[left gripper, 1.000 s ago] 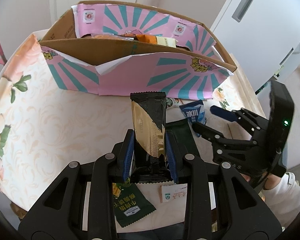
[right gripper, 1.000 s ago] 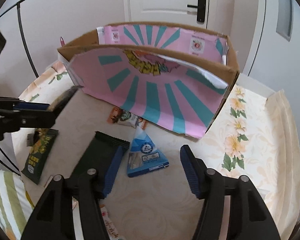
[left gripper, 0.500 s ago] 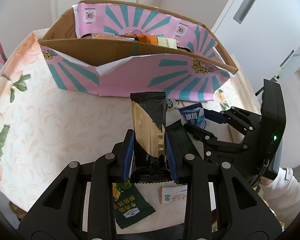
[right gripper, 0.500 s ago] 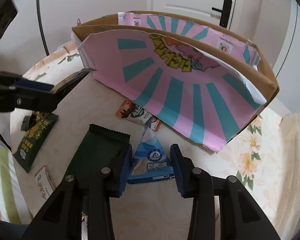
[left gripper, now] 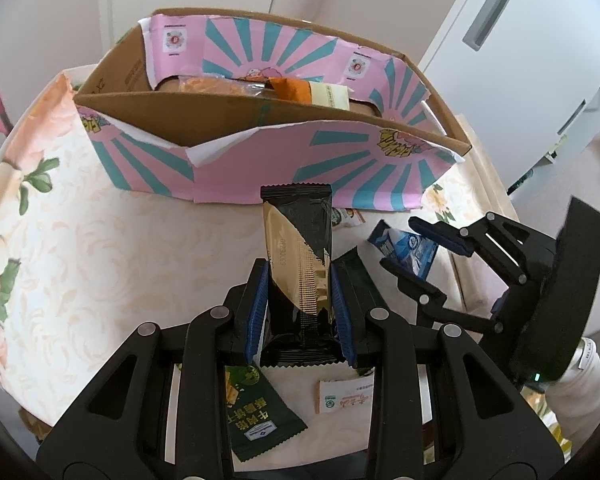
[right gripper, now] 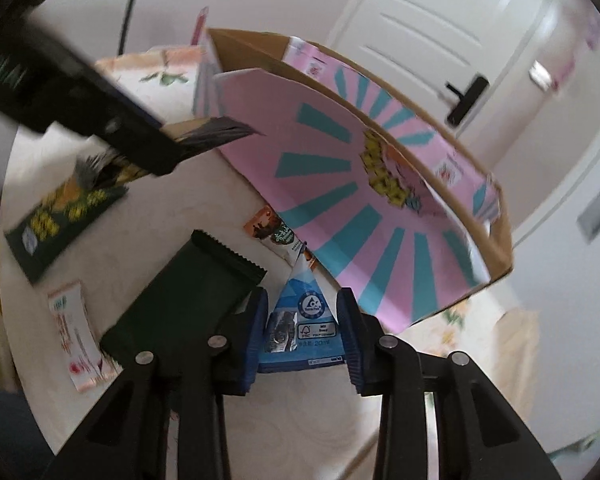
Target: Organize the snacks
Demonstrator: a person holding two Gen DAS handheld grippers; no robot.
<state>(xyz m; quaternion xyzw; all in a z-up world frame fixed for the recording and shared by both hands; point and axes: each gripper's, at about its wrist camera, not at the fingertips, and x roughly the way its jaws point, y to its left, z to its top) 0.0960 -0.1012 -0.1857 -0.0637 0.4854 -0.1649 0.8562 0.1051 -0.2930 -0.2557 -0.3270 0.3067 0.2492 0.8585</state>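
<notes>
My left gripper (left gripper: 299, 280) is shut on a black and gold snack bar (left gripper: 298, 252) and holds it upright above the table, in front of the pink and teal cardboard box (left gripper: 260, 168). My right gripper (right gripper: 303, 312) is shut on a blue triangular pouch (right gripper: 302, 320) that lies on the table beside the box (right gripper: 364, 184). In the left wrist view the right gripper (left gripper: 432, 256) grips the pouch (left gripper: 404, 246) to the right. Several snacks lie inside the box (left gripper: 300, 90).
A dark green wrapper (right gripper: 188, 296) lies left of the pouch. An orange packet (right gripper: 276, 234) lies against the box's foot. A green packet (left gripper: 260, 412) and a small white sachet (left gripper: 344, 396) lie on the floral tablecloth (left gripper: 60, 240).
My right gripper has closed on the blue pouch and tilted. My left gripper with the bar has risen slightly towards the box.
</notes>
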